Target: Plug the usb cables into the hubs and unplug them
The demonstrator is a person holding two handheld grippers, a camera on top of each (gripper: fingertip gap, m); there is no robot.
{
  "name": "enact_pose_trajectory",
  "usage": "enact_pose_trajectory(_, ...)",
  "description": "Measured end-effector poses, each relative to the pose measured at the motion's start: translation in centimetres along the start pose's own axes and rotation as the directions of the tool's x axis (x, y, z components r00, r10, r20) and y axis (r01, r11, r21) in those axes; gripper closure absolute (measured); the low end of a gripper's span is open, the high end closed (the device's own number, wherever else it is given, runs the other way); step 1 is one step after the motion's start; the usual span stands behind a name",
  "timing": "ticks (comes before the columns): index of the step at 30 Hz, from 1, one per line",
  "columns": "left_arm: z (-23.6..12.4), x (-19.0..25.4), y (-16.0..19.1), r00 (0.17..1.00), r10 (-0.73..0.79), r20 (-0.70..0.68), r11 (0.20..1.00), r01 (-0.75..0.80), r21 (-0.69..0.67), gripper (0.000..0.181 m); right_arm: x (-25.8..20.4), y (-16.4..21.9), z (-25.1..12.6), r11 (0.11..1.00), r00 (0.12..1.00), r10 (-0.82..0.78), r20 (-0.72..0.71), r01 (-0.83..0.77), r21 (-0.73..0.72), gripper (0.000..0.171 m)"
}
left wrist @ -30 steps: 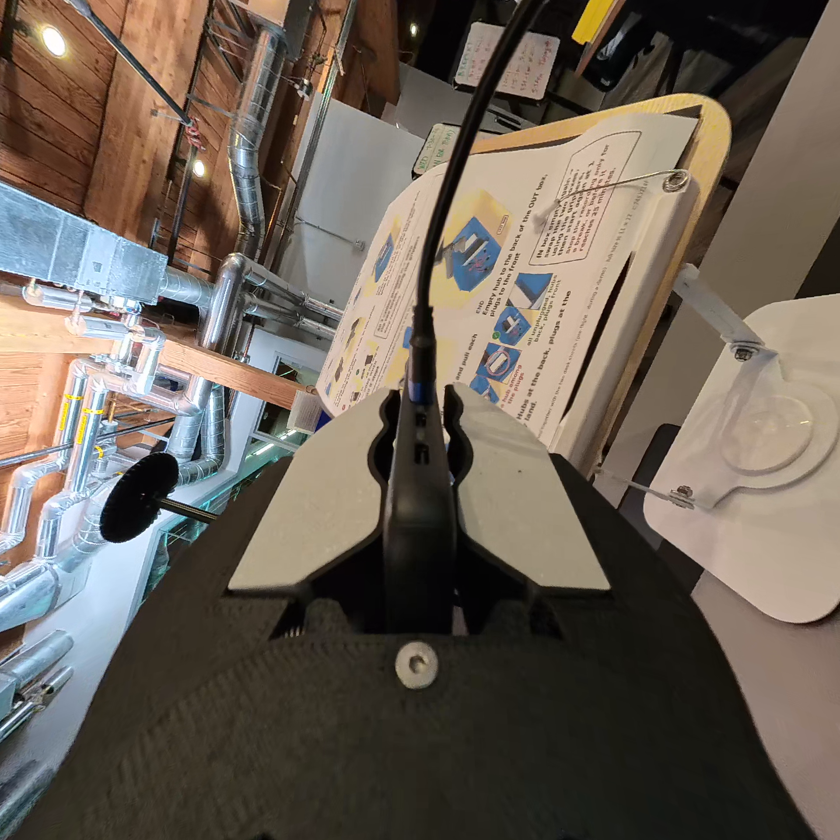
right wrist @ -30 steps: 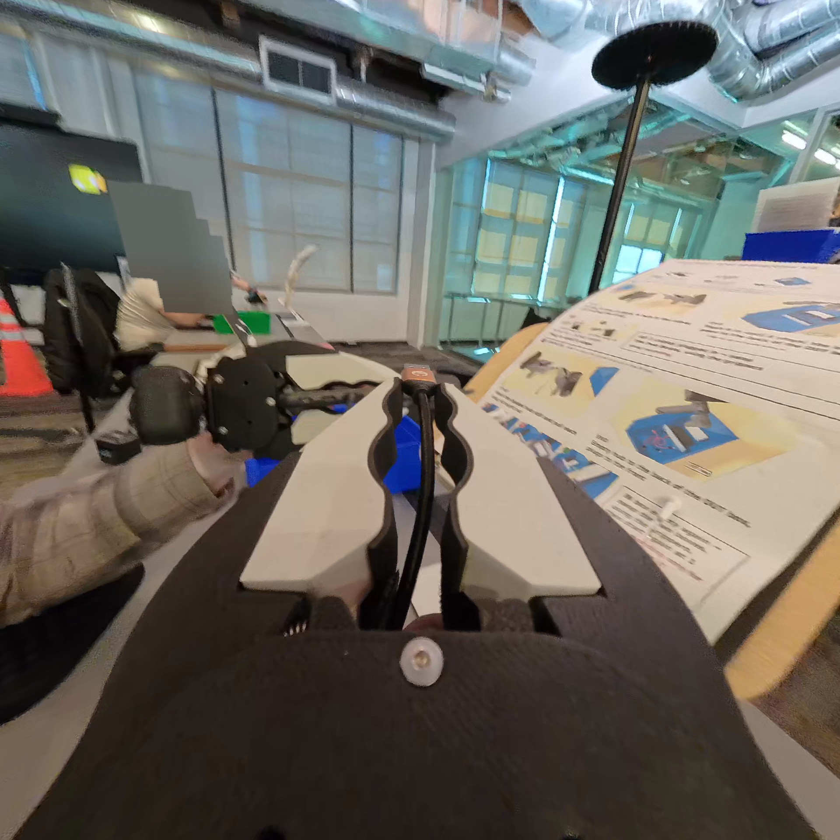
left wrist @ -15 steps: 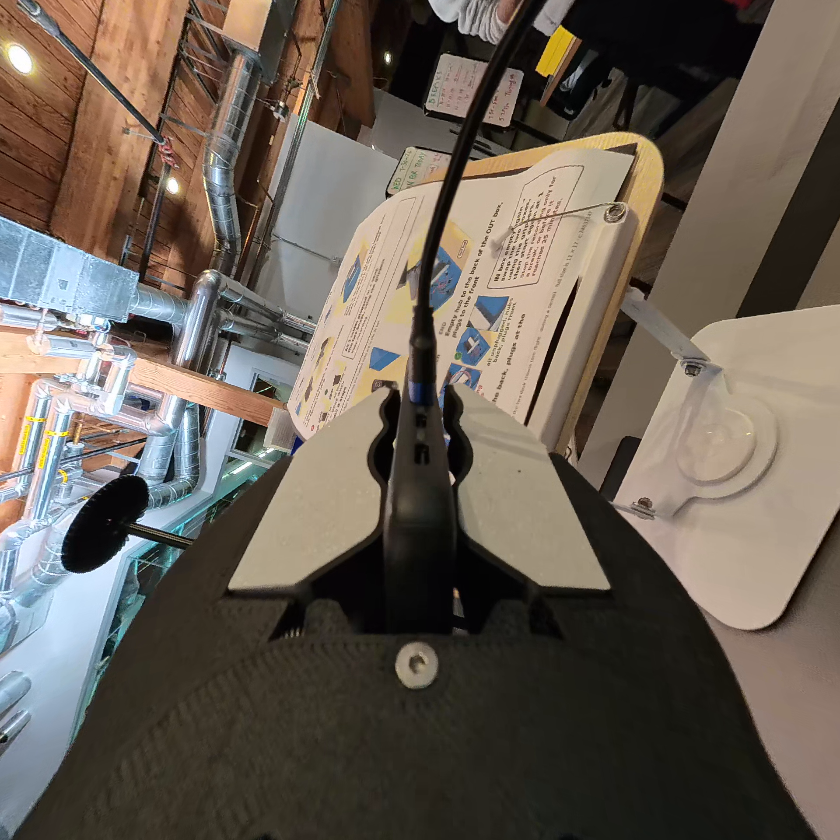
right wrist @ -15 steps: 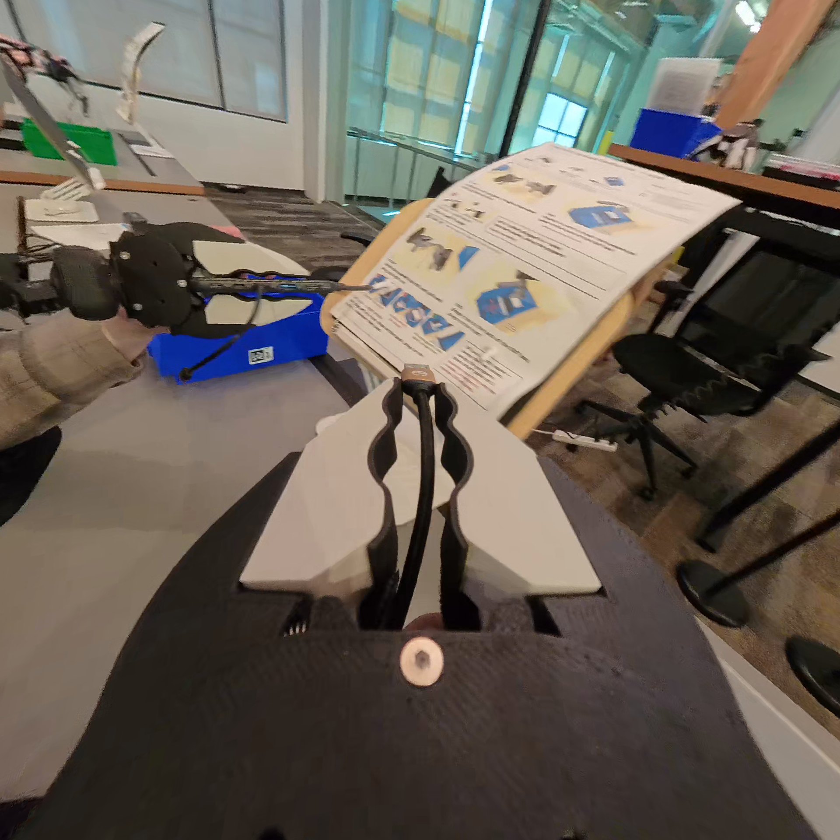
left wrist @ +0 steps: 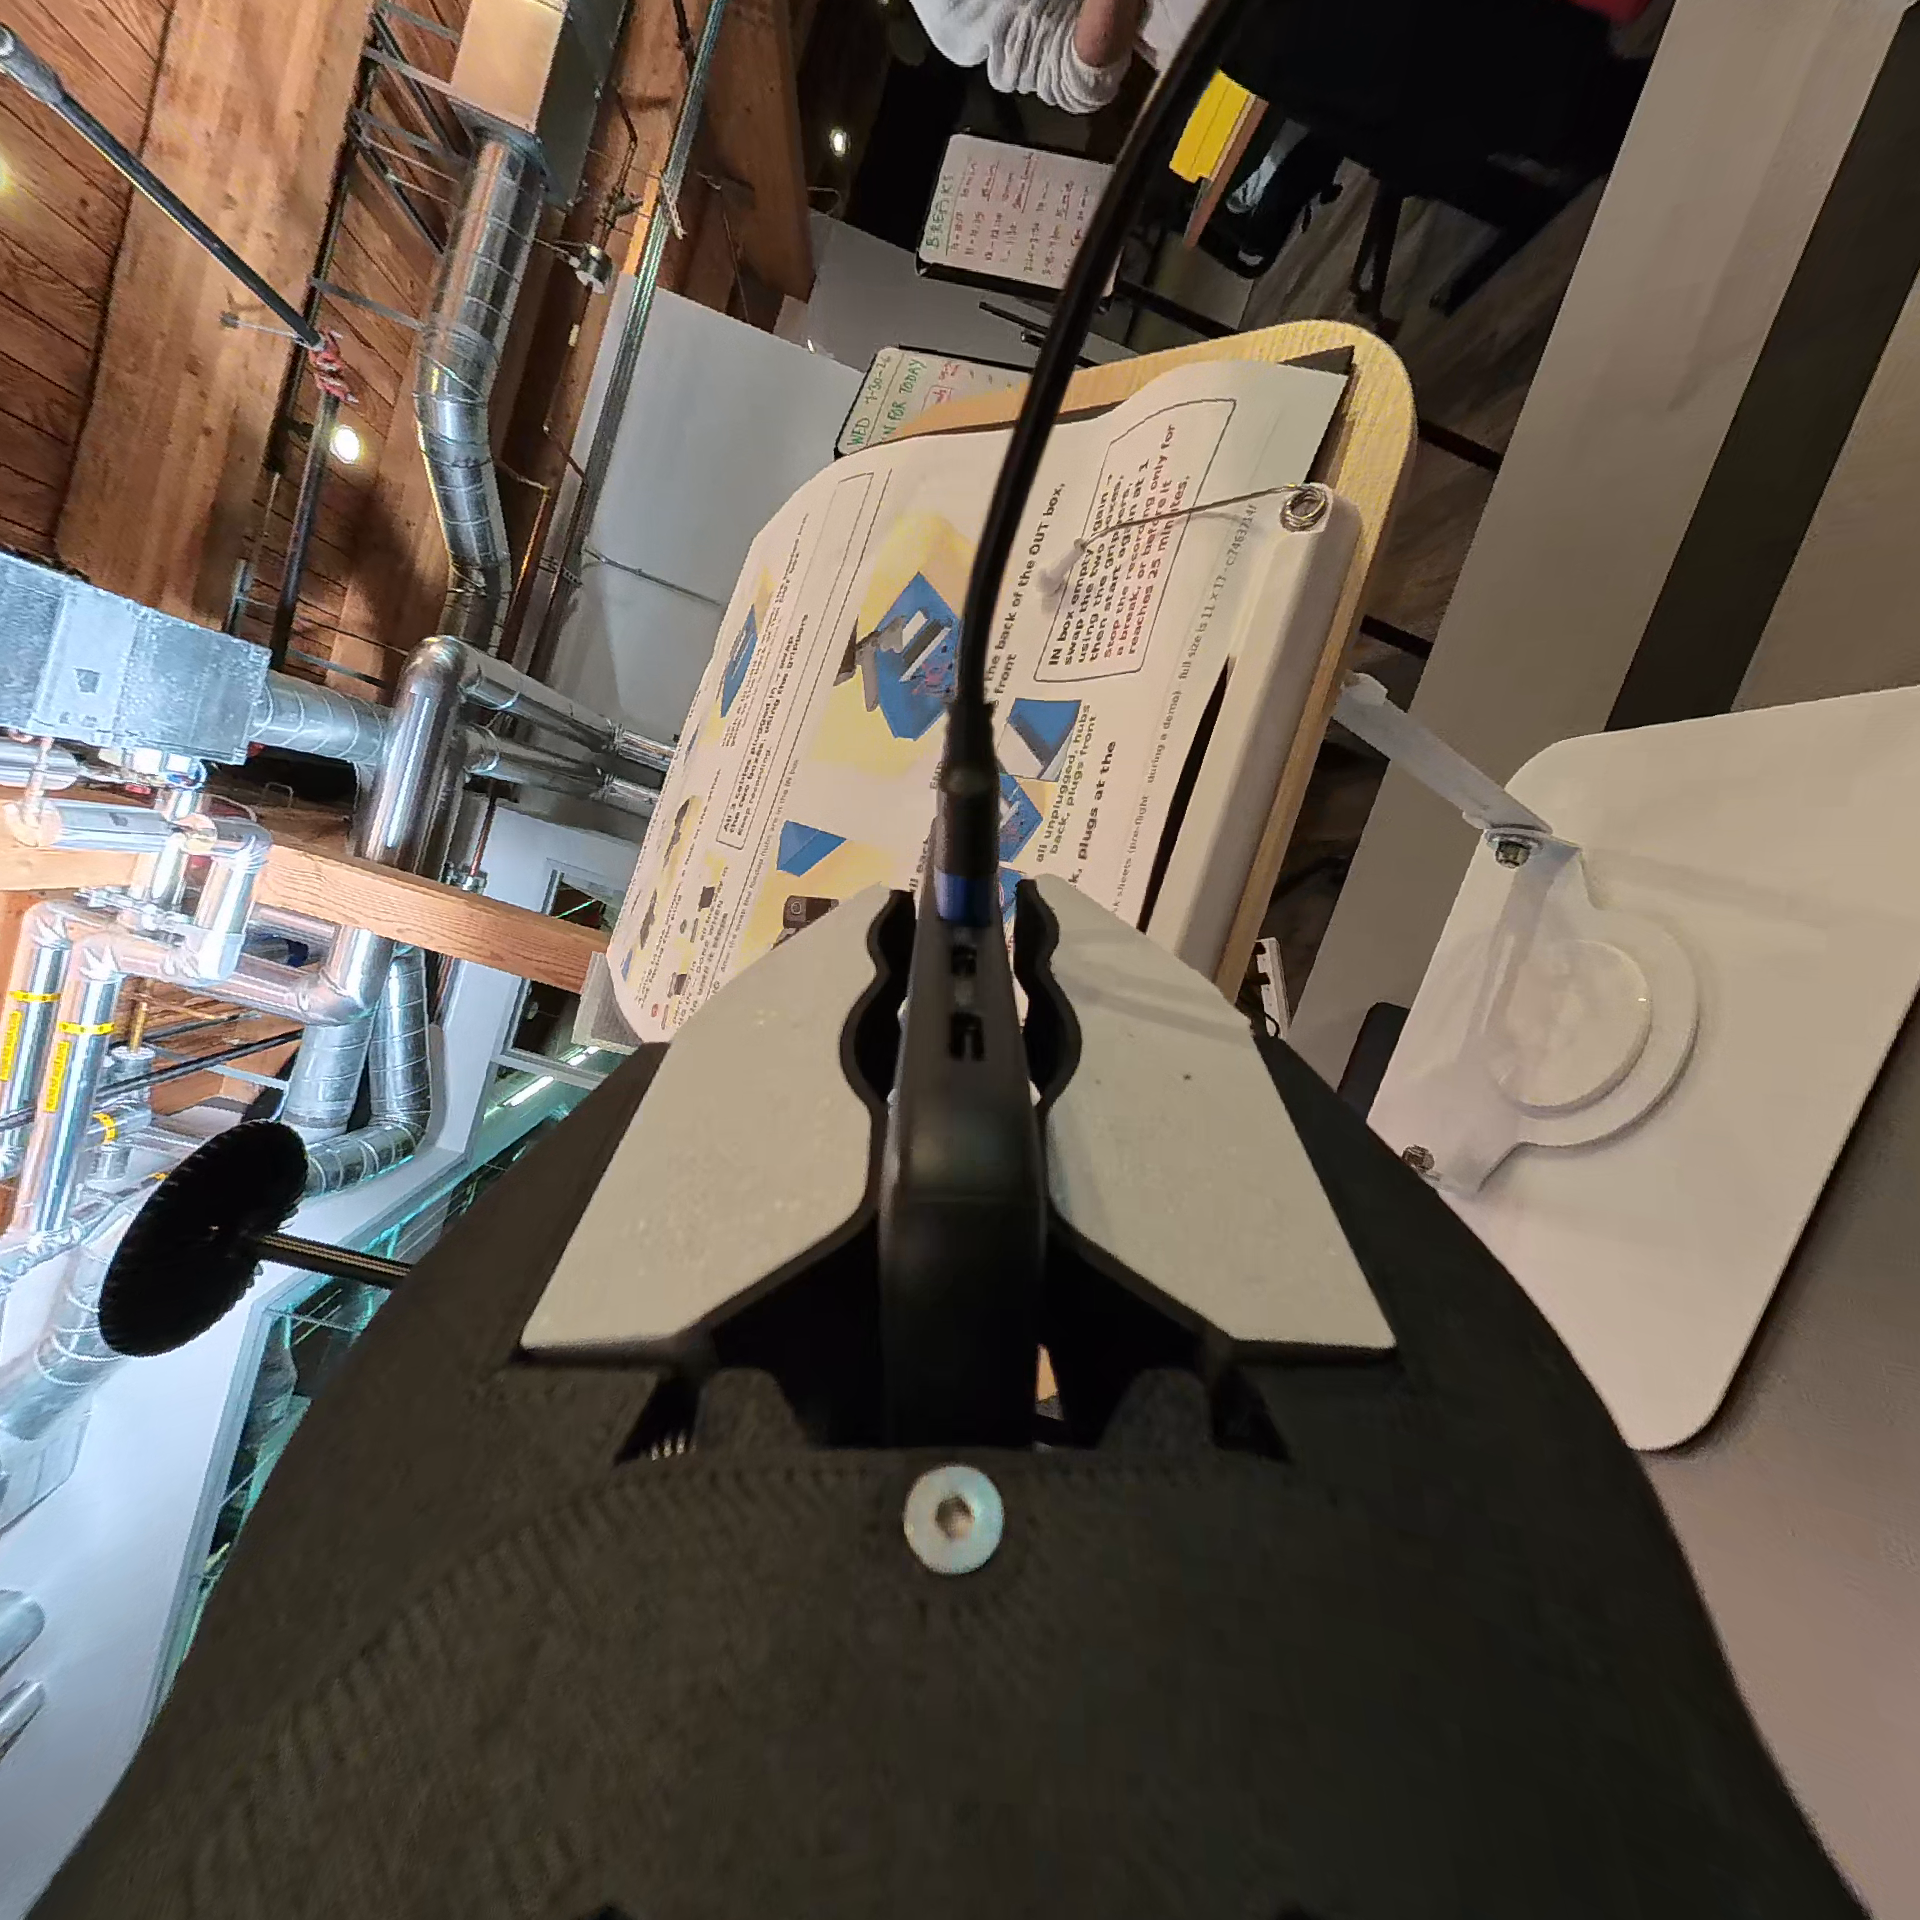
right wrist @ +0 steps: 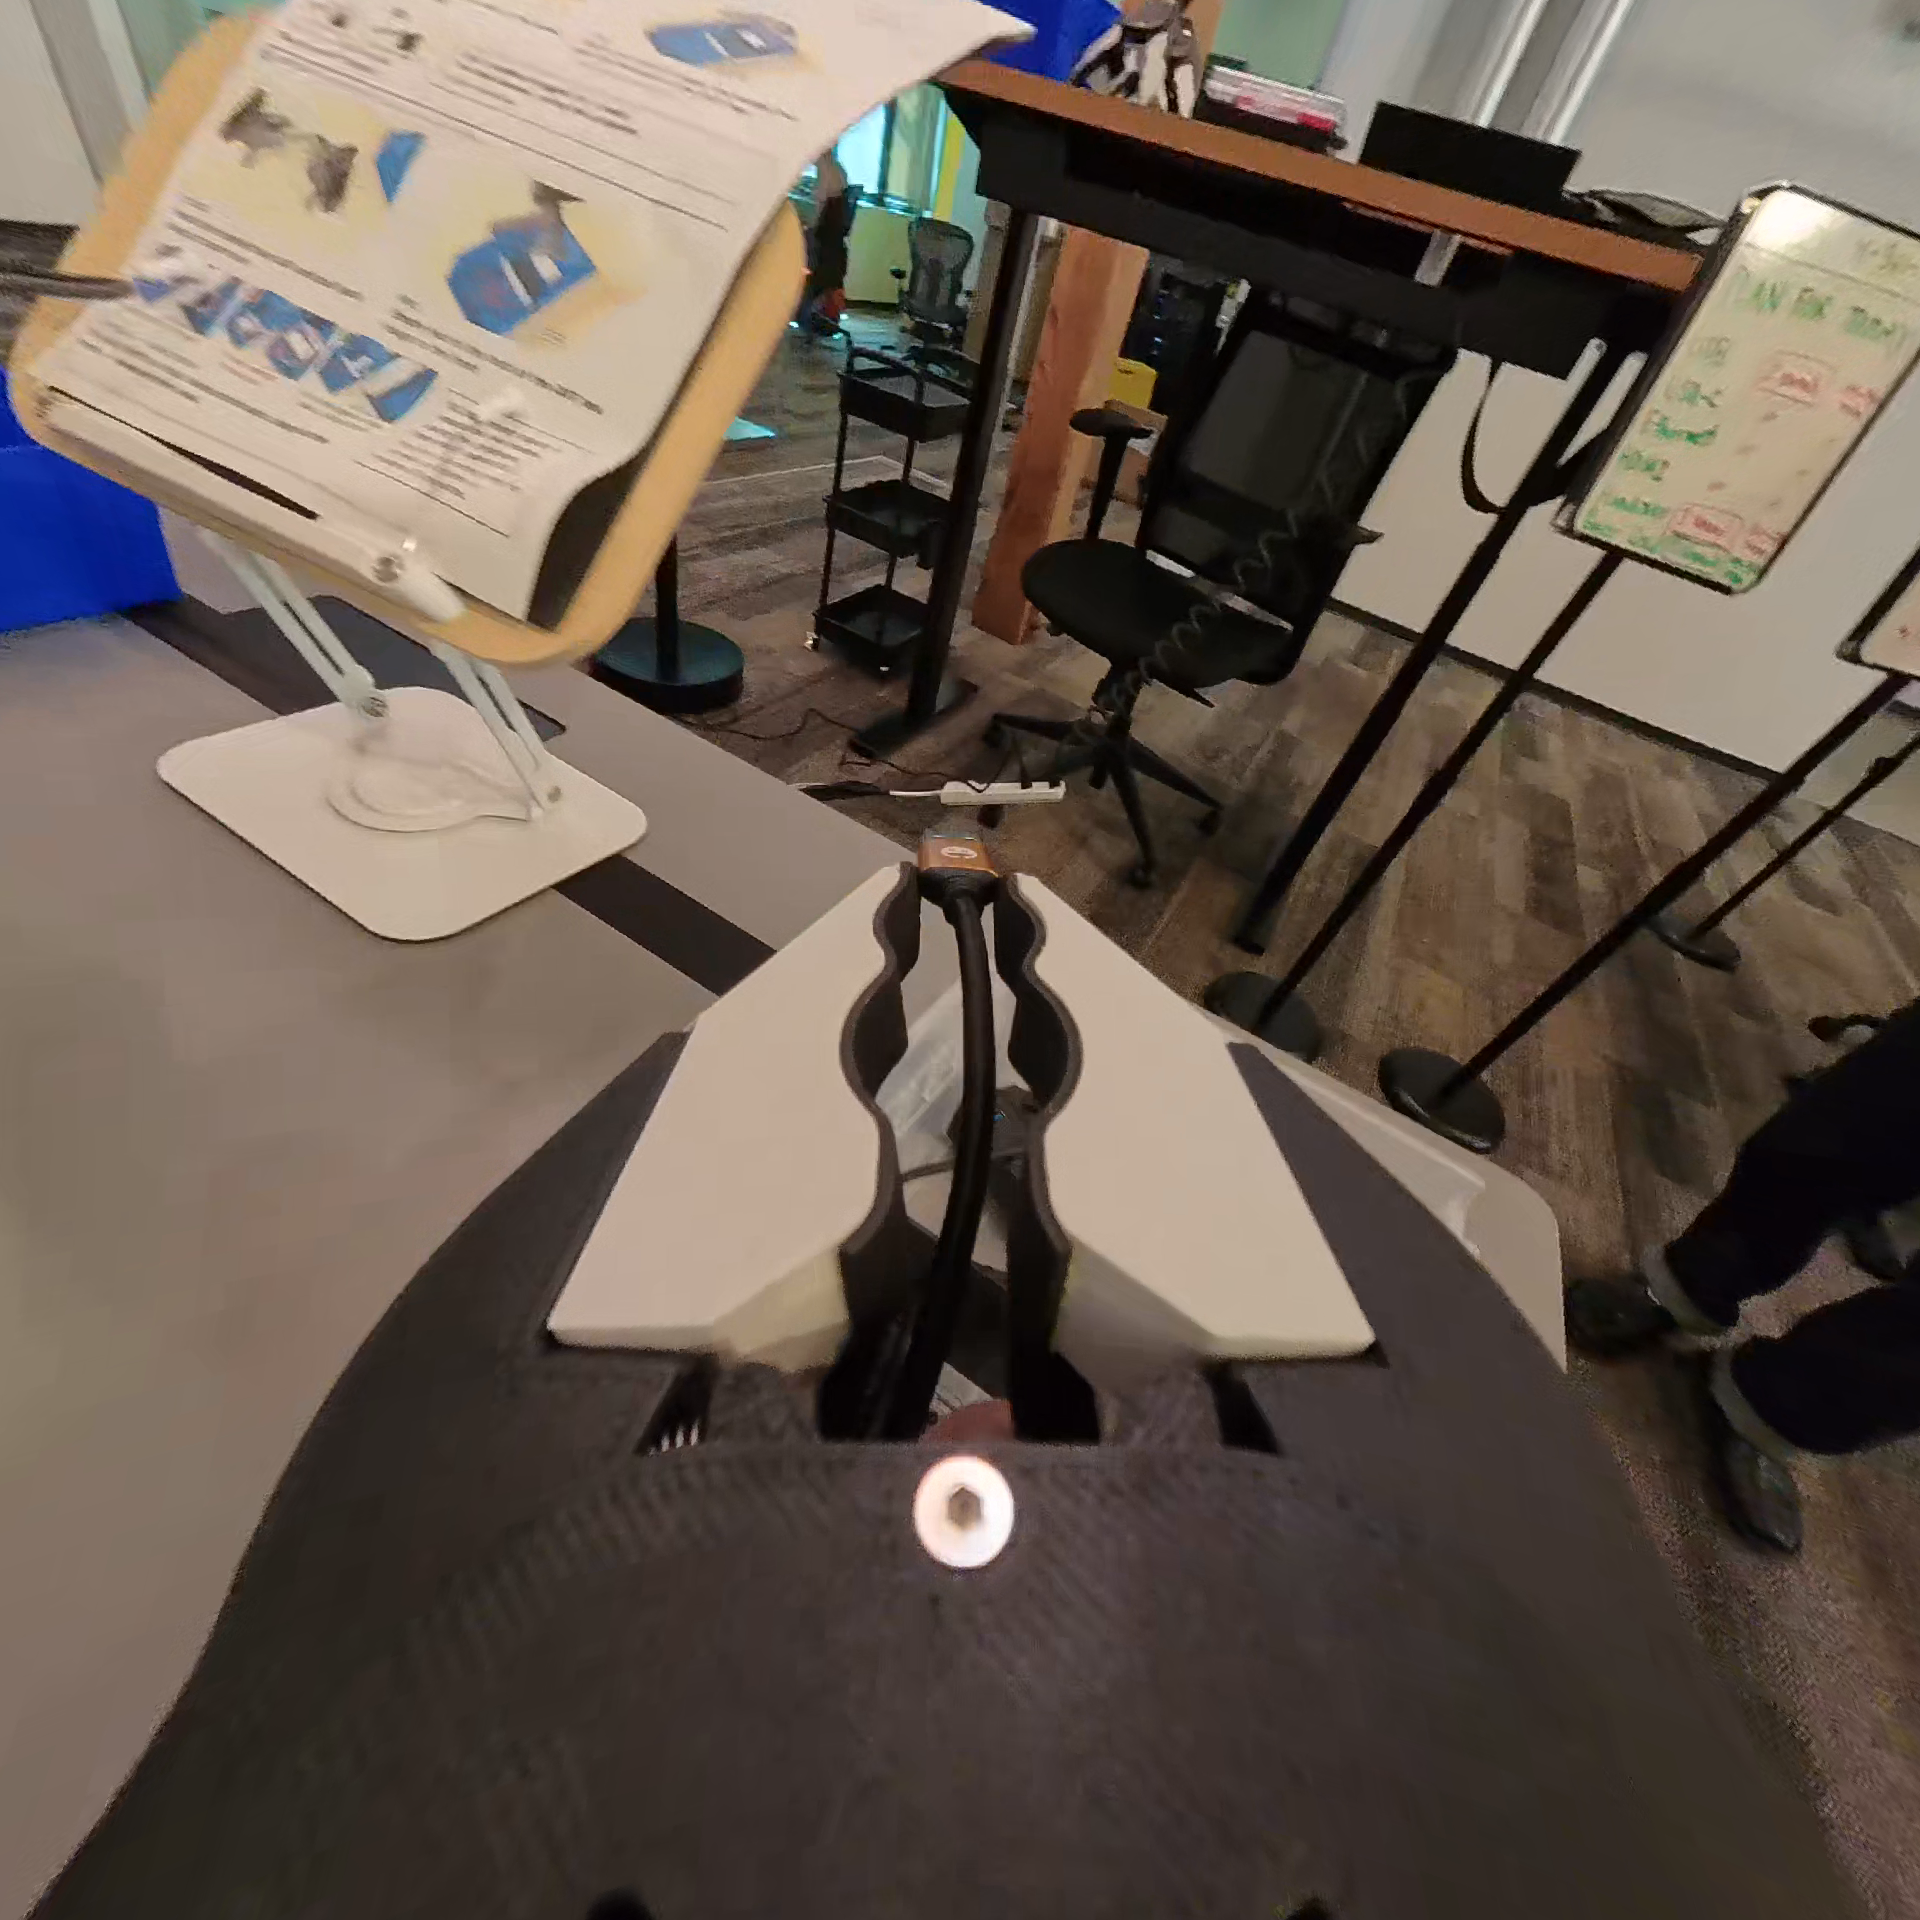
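Observation:
My left gripper [left wrist: 956, 904] is shut on a black USB hub [left wrist: 961, 1143], held edge-on between the grey fingers [left wrist: 727, 1122]. A black cable [left wrist: 1039, 416] with a blue collar leaves the hub's far end and curves up out of frame. This view is rolled sideways. My right gripper [right wrist: 958, 878] is shut on a USB plug [right wrist: 954, 857] with a copper-coloured housing that sticks out past the fingertips. Its black cable [right wrist: 971, 1091] runs back between the fingers. The right gripper hangs above the grey table's [right wrist: 260, 1039] right edge. The left gripper is not in the right wrist view.
A wooden document stand with an instruction sheet [right wrist: 436, 260] stands on a white base plate [right wrist: 416, 831]; it also shows in the left wrist view [left wrist: 1039, 644]. A blue bin [right wrist: 73, 540] sits at far left. A pale box [right wrist: 1455, 1195] lies under the right gripper. Beyond the table's edge are an office chair [right wrist: 1195, 582], whiteboard stands and a person's legs [right wrist: 1818, 1247]. My right fingertips sit around 40 cm from my left ones.
My right gripper has swung right with the plug, away from the left gripper and blue bin, toward the table's edge. The left gripper has shifted slightly, still holding the hub.

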State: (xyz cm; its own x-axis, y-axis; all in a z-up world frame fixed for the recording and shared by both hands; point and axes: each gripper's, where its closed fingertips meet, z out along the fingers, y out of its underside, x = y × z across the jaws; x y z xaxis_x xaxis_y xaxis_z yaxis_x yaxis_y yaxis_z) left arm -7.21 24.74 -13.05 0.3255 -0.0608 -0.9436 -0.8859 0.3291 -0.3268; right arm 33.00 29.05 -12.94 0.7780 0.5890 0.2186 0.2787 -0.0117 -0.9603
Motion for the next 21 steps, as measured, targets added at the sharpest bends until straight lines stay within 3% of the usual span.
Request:
enact_pose_trajectory(2,0.0,0.1,0.0,1.000,0.002,0.000,1.000,-0.002,0.000,0.162,1.2,0.5,-0.7,0.997,0.998,0.065,0.003,-0.065,0.030,0.159)
enact_pose_trajectory(6,0.1,0.0,0.1,1.000,-0.002,0.000,1.000,0.002,-0.001,0.162,2.6,-1.8,-2.7,0.986,0.989,0.133,0.065,-0.139,0.094,0.159)
enact_pose_trajectory(11,0.4,0.7,0.2,1.000,0.002,-0.014,1.000,-0.002,-0.006,0.162,2.8,-5.2,-3.2,0.996,0.994,0.059,0.092,-0.064,0.055,0.159)
enact_pose_trajectory(14,0.5,1.1,0.1,1.000,0.006,-0.022,1.000,-0.006,-0.005,0.162,3.1,-3.2,-2.2,0.999,0.997,0.010,0.071,-0.007,-0.043,0.159)
enact_pose_trajectory(21,0.5,1.3,-0.3,1.000,0.005,-0.027,1.000,-0.005,0.006,0.162,1.1,5.6,0.9,0.987,0.991,0.084,0.102,-0.068,-0.146,0.159)
